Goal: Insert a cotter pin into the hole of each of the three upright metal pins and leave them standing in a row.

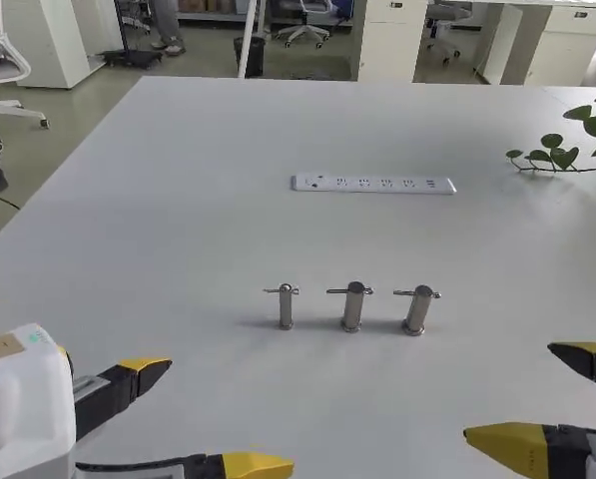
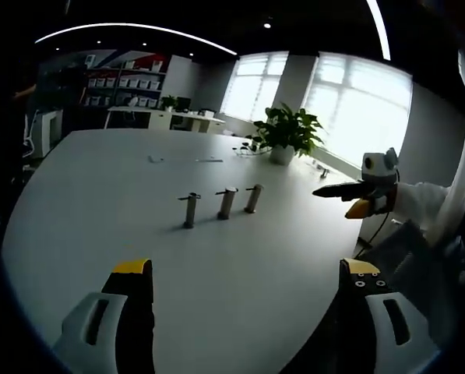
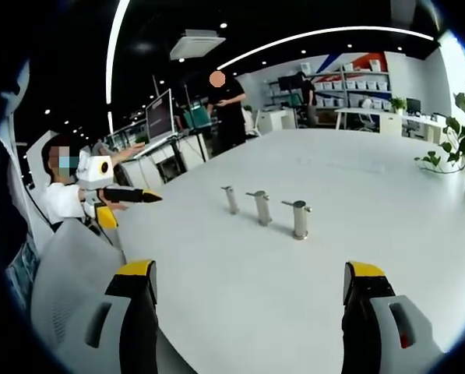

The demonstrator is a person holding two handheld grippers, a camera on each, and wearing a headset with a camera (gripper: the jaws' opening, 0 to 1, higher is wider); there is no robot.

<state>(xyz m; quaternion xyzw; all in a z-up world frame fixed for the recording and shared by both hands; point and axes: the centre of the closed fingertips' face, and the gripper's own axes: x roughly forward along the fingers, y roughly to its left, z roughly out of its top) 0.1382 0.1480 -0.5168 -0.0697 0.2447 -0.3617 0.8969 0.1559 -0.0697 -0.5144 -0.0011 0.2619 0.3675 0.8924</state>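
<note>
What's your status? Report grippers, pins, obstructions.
Left gripper open, empty; right gripper open, empty. Three metal pins upright in a row, cotter pin through each. Power strip and plant beyond the row.

Bright, even overhead light is washing the white tabletop (image 1: 178,200) — the metal pins (image 1: 352,307) are casting only faint, short shadows. Windows (image 2: 364,109) are blowing out in the left gripper view; fisheye edges are bending and darkening.

Ahead of you at 12 o'clock, three steel pins upright in row, spaced apart: left pin (image 1: 286,307), middle pin (image 1: 352,307), right pin (image 1: 415,310). Each head carries cotter pin (image 1: 348,290), tail toward 9 o'clock.
</note>
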